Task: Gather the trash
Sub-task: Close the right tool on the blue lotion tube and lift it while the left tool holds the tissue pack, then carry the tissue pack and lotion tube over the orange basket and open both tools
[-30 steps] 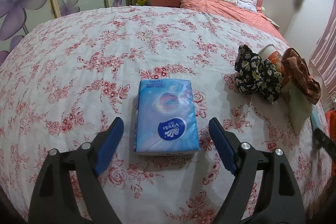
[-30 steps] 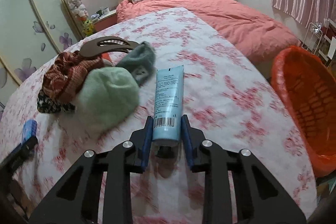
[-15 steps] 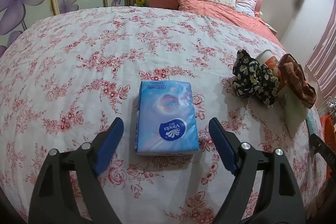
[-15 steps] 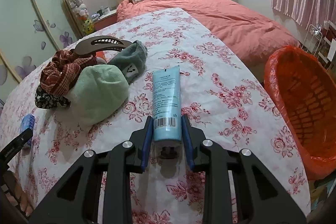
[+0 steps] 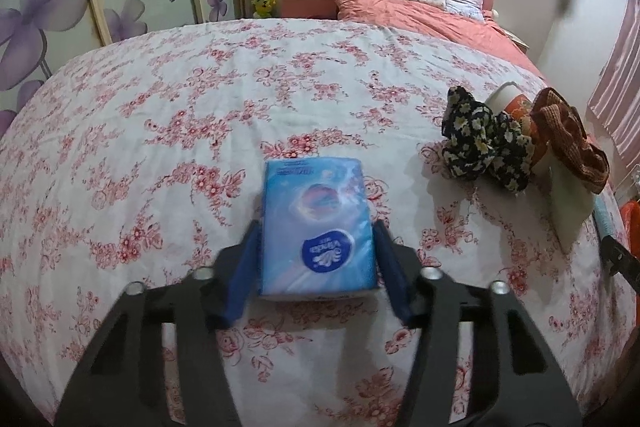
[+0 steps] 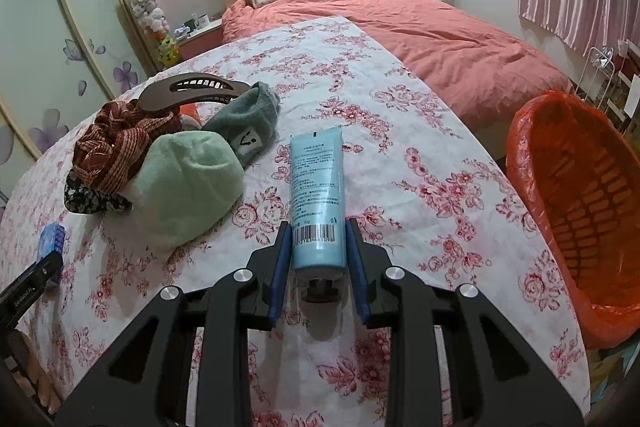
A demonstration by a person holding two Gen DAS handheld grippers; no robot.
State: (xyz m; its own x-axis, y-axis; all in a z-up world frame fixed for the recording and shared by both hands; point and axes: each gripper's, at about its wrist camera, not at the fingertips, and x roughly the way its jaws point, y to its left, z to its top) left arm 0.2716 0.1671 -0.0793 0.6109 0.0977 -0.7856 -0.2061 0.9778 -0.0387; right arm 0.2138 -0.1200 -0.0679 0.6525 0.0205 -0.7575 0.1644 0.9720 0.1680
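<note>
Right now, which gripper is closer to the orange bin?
Right. The right gripper, clamping the blue tube, has the orange bin just beside it; the left gripper is at the tissue pack, further away.

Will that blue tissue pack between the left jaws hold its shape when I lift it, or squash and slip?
The tissue pack looks soft and plastic-wrapped, so it will probably squash a little. The glossy film may be slippery. The left gripper has just been closing, its jaws now flanking the pack's sides; it is likely light.

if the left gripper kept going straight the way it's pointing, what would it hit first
Probably the blue tissue pack, already between the left gripper's closing fingers; under it, the floral tablecloth.
</note>
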